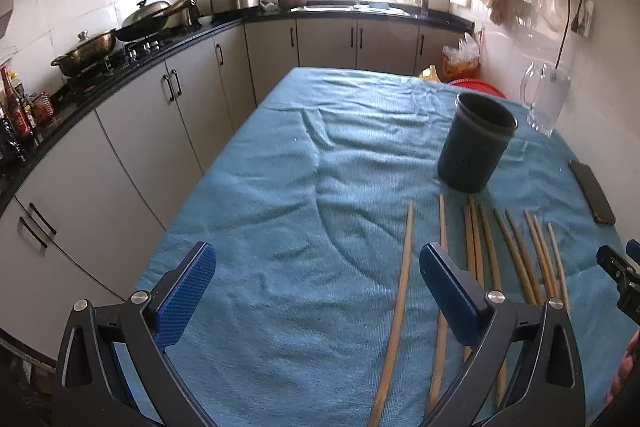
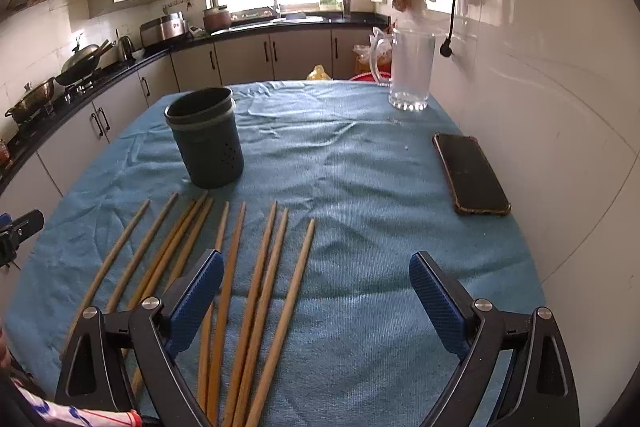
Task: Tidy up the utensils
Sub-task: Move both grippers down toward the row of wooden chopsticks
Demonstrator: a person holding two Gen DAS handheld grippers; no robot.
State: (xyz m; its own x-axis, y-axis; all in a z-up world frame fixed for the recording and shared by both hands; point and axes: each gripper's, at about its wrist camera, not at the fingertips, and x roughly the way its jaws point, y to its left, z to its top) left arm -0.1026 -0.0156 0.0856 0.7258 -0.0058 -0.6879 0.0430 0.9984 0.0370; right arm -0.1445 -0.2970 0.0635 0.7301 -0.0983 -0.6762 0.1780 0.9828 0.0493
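Note:
Several wooden chopsticks (image 2: 256,279) lie side by side on the blue cloth (image 2: 360,187), pointing toward a dark green utensil holder (image 2: 206,139) that stands upright and looks empty. The chopsticks (image 1: 404,287) and the holder (image 1: 474,143) also show in the left wrist view. My left gripper (image 1: 316,267) is open and empty above the cloth, its right finger over the leftmost chopsticks. My right gripper (image 2: 316,279) is open and empty, its left finger over the middle chopsticks.
A black phone (image 2: 470,173) lies on the cloth near the right wall. A glass pitcher (image 2: 410,69) stands at the far right corner. The table's left edge drops toward kitchen cabinets (image 1: 132,131). A white tiled wall (image 2: 560,87) bounds the right side.

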